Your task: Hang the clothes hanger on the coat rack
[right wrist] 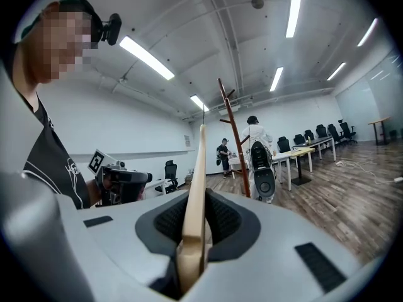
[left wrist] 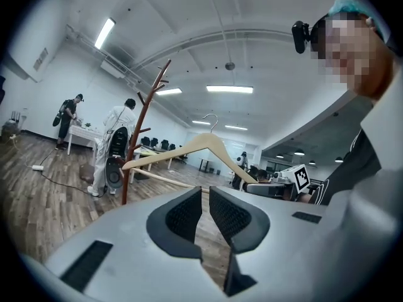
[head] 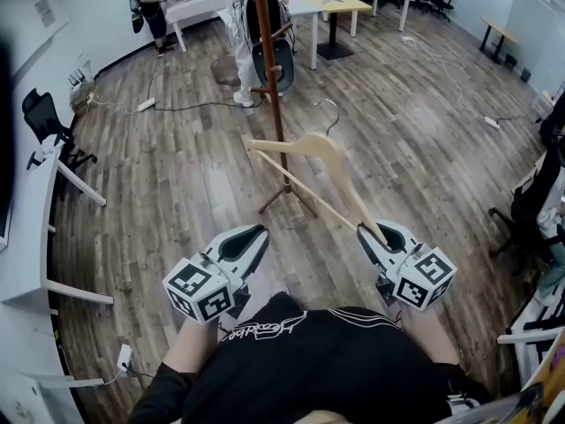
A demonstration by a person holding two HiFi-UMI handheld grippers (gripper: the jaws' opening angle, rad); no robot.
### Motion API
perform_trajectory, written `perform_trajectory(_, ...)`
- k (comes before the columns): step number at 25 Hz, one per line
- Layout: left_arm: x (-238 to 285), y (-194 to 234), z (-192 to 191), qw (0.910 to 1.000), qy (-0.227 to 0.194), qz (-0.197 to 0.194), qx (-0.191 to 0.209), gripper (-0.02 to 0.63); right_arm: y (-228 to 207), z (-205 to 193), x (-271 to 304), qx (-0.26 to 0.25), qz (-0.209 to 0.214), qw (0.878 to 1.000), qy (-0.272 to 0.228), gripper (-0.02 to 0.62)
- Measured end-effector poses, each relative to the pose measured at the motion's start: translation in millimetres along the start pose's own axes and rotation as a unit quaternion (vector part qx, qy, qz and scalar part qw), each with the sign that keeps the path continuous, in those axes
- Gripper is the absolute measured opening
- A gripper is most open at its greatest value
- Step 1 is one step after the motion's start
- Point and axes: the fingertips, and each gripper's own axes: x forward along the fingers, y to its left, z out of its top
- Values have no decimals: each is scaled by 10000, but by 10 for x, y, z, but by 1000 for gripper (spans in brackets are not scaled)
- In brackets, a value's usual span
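Gripping one shoulder tip of the wooden clothes hanger, the right gripper has its jaws closed on the wood. The right gripper view shows the arm edge-on, pinched between both pads. The hanger is carried in the air in front of the person. Its free arm and crossbar reach toward the pole of the coat rack, near it but apart from it. The metal hook points away from the person and is not on any peg.

The left gripper holds nothing. Its jaws stand with only a narrow gap, through which the plank floor shows. It sits level with the right one and well apart from the hanger.

Handling assessment:
- The hanger looks stiff and light, so weight should not be a concern.
- Its finish looks smooth, and it is held at the far end. That long lever may let it pivot or droop in the pads if it meets the rack.
- The wire hook is thin and may swivel at the neck. It is a poor place to grip.

A firmer hold would likely be closer to the neck. Alternatively, the free left gripper could steady the other arm or the crossbar while the hook goes over a peg.
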Motion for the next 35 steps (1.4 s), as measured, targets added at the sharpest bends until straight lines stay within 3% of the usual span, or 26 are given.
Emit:
perform_trajectory(8,286,869,183,9998,-75,14,-179,43,-280,178,763,-63,-11,9999,122,77)
perform_trajectory(19,611,2305,817,9993,-349,-88,-92,43,-674,700,2041,-237,-150,9996,-42,77)
perform_trajectory(24,674,2632,858,9993,-336,-152,-98,43,-725,894,2346,-337,-170,9991,-211,77)
perform_trajectory(35,1039,2908,960,9992,-340,-167,-102,43,-1087,1259,2838,-476,-40,9981,-382,77)
